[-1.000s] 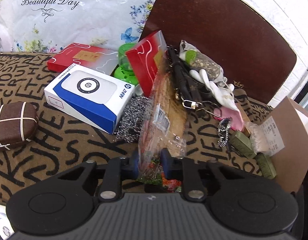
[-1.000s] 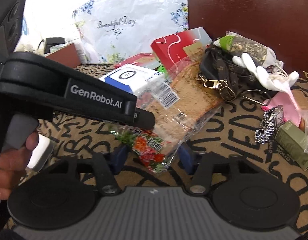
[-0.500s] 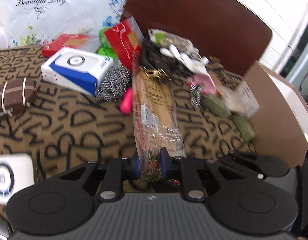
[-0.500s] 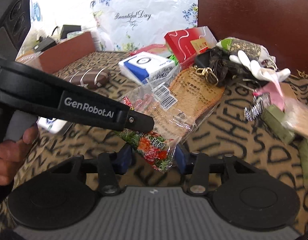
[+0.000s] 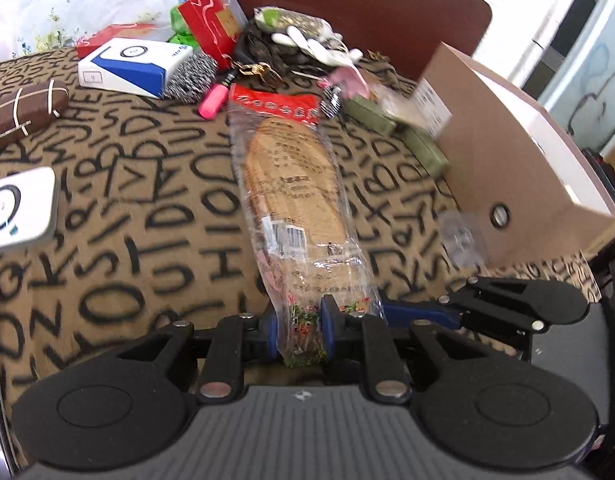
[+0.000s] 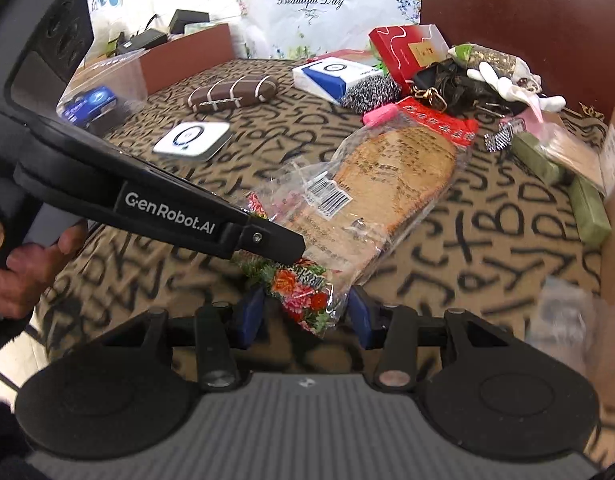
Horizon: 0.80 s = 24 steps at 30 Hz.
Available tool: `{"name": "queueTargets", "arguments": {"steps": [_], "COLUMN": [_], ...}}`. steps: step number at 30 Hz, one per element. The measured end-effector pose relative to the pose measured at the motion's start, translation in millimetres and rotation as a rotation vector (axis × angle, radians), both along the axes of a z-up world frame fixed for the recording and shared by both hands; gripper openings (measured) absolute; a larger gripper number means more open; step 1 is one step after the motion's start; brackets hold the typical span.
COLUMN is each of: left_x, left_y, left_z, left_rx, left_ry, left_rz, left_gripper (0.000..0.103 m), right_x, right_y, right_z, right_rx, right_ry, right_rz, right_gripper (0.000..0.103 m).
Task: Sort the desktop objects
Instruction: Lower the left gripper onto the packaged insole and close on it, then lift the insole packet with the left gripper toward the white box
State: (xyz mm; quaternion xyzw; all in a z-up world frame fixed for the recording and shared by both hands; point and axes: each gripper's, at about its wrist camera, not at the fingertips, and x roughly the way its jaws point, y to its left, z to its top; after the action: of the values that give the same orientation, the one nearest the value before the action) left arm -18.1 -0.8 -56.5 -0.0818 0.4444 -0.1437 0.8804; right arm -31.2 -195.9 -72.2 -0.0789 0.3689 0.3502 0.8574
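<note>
Insoles in a clear packet, clamped at the flowered near end between the narrow jaws of the left gripper, stretching straight ahead of them over the lettered cloth. Same flowered end sitting between the half-spread blue pads of the right gripper, grip there impossible to tell. Beyond the packet's far end, a pink marker, a blue and white box and a dark pouch; cardboard box off to the jaws' right.
</note>
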Motion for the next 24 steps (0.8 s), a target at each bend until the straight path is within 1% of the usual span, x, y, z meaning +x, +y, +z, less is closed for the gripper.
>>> {"name": "queueTargets", "arguments": {"steps": [6,8,9,10,11,12,14,18,21,24], "left_x": [-16,-17,-17,-17,-16,-15,-12,0,11,22], "left_y": [-7,-7,-7,-6,-5,-4,-2,5,5,4], "left_z": [0,2,3,5,6,8,10,12,12,9], "left_rx": [-0.004,0.009,0.018,0.025,0.031,0.037,0.032,0.007,-0.001,0.0], "left_ry": [-0.006,-0.011,-0.013,-0.018,-0.025,-0.03,-0.038,-0.03,-0.031,-0.024], "left_rz": [-0.003,0.005,0.015,0.025,0.036,0.045,0.052,0.071,0.069,0.061], "left_gripper": [0.021,0.033,0.038,0.045,0.051,0.053,0.054,0.057,0.058,0.058], "right_x": [-20,-22,-23,-24,-25,-26,-25,-20,-14,-2], "right_y": [-12,-13,-14,-14,-15,-17,-19,-28,-28,-26], "right_z": [1,2,2,3,4,5,7,9,9,5], "right_rx": [0.007,0.001,0.0,0.001,0.005,0.008,0.017,0.083,0.093,0.084], "right_ry": [-0.003,-0.011,-0.019,-0.026,-0.037,-0.045,-0.05,-0.029,-0.036,-0.006], "right_rz": [-0.022,-0.03,-0.04,-0.047,-0.053,-0.058,-0.082,-0.122,-0.164,-0.216], "right_gripper": [0.047,0.049,0.054,0.061,0.062,0.063,0.065,0.065,0.065,0.066]}}
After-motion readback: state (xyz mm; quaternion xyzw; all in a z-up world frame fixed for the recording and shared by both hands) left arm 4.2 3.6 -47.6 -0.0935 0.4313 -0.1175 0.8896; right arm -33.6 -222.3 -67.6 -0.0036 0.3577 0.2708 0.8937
